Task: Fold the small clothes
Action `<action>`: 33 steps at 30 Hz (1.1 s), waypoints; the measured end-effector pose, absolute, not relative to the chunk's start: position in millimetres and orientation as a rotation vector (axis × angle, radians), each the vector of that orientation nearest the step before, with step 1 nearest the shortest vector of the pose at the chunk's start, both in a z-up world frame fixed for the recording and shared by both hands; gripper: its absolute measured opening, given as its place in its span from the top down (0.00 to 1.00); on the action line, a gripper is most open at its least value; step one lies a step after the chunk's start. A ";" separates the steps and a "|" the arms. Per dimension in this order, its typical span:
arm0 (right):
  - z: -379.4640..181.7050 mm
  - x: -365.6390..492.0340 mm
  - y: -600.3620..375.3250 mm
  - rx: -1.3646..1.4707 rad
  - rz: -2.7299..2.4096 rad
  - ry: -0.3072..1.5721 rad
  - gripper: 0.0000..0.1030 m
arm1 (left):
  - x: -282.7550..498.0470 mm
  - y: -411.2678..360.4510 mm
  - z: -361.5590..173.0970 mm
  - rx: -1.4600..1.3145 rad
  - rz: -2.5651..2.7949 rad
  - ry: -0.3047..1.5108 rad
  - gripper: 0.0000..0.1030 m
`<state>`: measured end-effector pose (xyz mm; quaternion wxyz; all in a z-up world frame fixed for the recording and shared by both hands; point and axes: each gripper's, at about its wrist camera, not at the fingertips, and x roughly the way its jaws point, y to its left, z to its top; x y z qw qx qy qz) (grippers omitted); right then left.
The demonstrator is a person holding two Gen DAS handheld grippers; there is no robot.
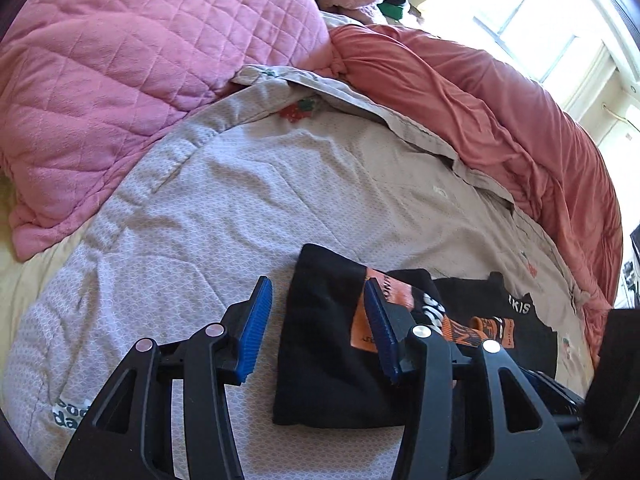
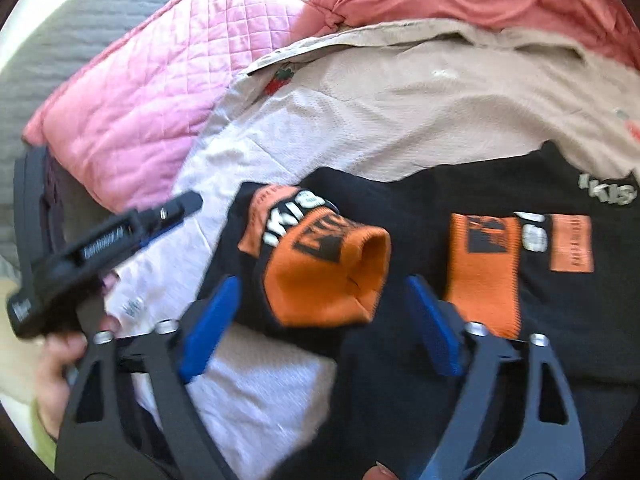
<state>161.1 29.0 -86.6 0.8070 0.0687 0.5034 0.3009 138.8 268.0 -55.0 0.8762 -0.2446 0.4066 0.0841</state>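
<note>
A black sock with an orange cuff (image 2: 328,280) lies folded over on the pale bedsheet (image 1: 208,208). My right gripper (image 2: 323,282) stands open around that cuff, and its blue pads (image 2: 212,328) do not touch it. A second matching sock (image 2: 484,272) lies flat to the right. In the left wrist view the folded sock (image 1: 320,360) is a black block with orange patches. My left gripper (image 1: 319,284) hovers open over its left part with nothing gripped. In the right wrist view the left gripper (image 2: 188,203) shows at the left edge, held by a hand (image 2: 60,360).
A pink quilted blanket (image 1: 132,80) is bunched at the back left. A salmon duvet (image 1: 500,120) runs along the right, with a turned-back beige sheet edge (image 1: 400,120) beside it. A bright window (image 1: 540,40) is behind. Bare sheet lies left of the socks.
</note>
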 end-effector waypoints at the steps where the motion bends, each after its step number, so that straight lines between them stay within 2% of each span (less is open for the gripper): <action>1: -87.9 165.1 31.2 0.157 0.653 1.076 0.33 | 138.1 269.7 -55.1 -0.517 0.176 0.847 0.55; 4: -90.9 173.0 35.8 0.168 0.683 1.059 0.33 | 139.5 269.4 -55.4 -0.517 0.177 0.848 0.55; 8: -97.5 174.8 41.7 0.164 0.779 1.084 0.46 | 141.0 267.9 -56.8 -0.509 0.173 0.857 0.51; 10: -96.3 172.8 42.6 0.154 0.811 1.079 0.60 | 142.8 266.5 -58.5 -0.500 0.175 0.867 0.50; 11: -94.9 171.2 42.1 0.157 0.828 1.080 0.79 | 143.4 266.3 -59.6 -0.497 0.175 0.872 0.50; 12: -92.1 169.9 38.7 0.179 0.844 1.084 0.92 | 143.8 266.3 -60.5 -0.495 0.176 0.875 0.50; 13: -88.5 168.3 34.5 0.202 0.849 1.080 0.93 | 144.2 266.6 -61.3 -0.495 0.179 0.879 0.50; 16: -80.3 163.8 21.5 0.212 0.794 1.055 0.93 | 144.2 268.1 -62.2 -0.500 0.185 0.879 0.50; 19: -94.1 166.3 26.5 0.105 0.735 1.104 0.93 | 145.3 266.9 -64.0 -0.496 0.183 0.888 0.50; 22: -106.2 163.7 27.1 0.091 0.734 1.118 0.87 | 145.2 267.6 -64.6 -0.494 0.186 0.890 0.50; 24: -109.1 162.0 26.5 0.103 0.754 1.100 0.66 | 144.6 269.4 -64.7 -0.505 0.188 0.887 0.50; 25: -110.7 161.6 26.9 0.099 0.757 1.094 0.61 | 144.5 269.6 -65.0 -0.507 0.188 0.887 0.50; 29: -114.1 166.6 34.9 0.071 0.796 1.055 0.55 | 144.5 268.5 -65.1 -0.502 0.182 0.889 0.50; 32: -114.2 167.9 42.4 0.037 0.831 1.051 0.46 | 144.7 269.4 -66.0 -0.505 0.183 0.891 0.50; 33: -114.5 168.0 44.4 0.030 0.847 1.063 0.47 | 145.2 269.5 -66.4 -0.506 0.181 0.893 0.50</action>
